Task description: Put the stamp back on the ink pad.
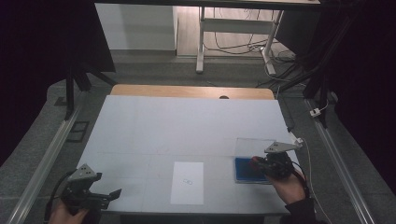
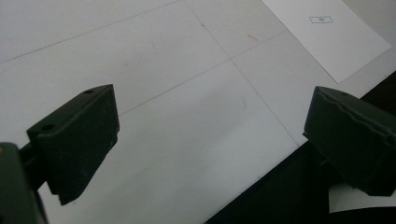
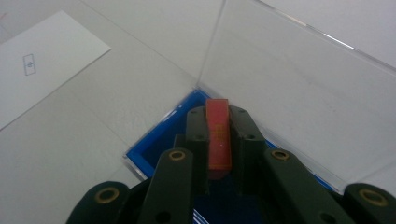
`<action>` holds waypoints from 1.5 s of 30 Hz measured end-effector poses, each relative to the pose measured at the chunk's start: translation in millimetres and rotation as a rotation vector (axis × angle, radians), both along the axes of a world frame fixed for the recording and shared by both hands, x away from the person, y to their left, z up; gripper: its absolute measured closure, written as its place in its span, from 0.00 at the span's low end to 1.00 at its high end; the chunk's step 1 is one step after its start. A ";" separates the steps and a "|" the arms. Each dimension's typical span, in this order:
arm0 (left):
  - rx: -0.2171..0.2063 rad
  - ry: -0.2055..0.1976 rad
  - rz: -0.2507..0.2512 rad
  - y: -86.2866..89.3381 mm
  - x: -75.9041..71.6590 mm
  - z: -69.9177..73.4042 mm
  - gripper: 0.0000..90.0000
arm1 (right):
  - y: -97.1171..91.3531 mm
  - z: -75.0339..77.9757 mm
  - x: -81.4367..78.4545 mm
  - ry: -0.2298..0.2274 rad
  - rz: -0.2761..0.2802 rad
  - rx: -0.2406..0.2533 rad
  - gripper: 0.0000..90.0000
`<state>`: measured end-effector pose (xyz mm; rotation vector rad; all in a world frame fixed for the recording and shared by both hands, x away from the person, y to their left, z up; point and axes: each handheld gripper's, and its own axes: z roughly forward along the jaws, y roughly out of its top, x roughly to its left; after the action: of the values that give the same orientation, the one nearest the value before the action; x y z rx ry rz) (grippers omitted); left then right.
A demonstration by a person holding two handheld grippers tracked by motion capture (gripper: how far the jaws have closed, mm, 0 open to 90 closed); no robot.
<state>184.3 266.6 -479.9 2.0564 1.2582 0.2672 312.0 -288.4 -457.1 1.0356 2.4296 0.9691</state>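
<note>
My right gripper [image 3: 218, 116] is shut on a thin orange-red block [image 3: 218, 135], held upright between the jaws over a blue tray [image 3: 154, 142] inside a clear plastic box [image 3: 280, 70]. From above, the right gripper [image 1: 259, 163] sits at the blue tray [image 1: 243, 170] near the table's right front. A white paper sheet [image 1: 187, 182] with a small printed mark lies at the front middle. My left gripper [image 1: 108, 195] hangs open at the front left corner, its jaws spread wide over bare table [image 2: 187, 116], with nothing between them.
The table is covered in white [image 1: 187, 126], with a wooden strip [image 1: 191, 91] along the far edge. The paper sheet [image 2: 327, 32] lies ahead and to the right of the left gripper. Beyond the table stand a desk frame and cables on the floor.
</note>
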 end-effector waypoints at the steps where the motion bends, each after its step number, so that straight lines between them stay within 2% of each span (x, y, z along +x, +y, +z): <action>1: 0.001 0.000 0.000 -0.1 0.0 0.0 0.04 | -1.2 -0.3 0.4 -0.001 -0.005 -0.006 0.88; 6: -0.001 0.001 0.000 0.0 0.2 0.0 0.04 | -4.9 -3.7 2.9 0.002 -0.013 -0.027 0.88; 14: 0.000 0.001 -0.001 0.0 0.2 0.0 0.04 | -1.5 -12.1 6.6 0.015 0.019 -0.072 0.88; 30: 0.001 0.001 0.000 -0.3 0.3 0.0 0.04 | 0.1 -22.1 11.4 0.072 0.022 -0.093 0.87; 35: 0.001 0.001 -0.001 0.0 0.5 -0.1 0.04 | -1.0 -18.6 10.6 0.050 0.016 -0.066 0.84; 38: 0.002 0.000 -0.001 -0.1 0.4 0.0 0.04 | -2.7 -16.8 10.3 0.052 0.001 -0.046 0.81; 45: 0.000 0.000 -0.001 -0.1 0.4 0.0 0.04 | -3.9 -9.3 7.1 0.032 -0.028 -0.004 0.65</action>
<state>184.8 266.5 -479.9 2.0566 1.2574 0.2661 319.1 -292.3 -466.3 1.0883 2.4349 0.9456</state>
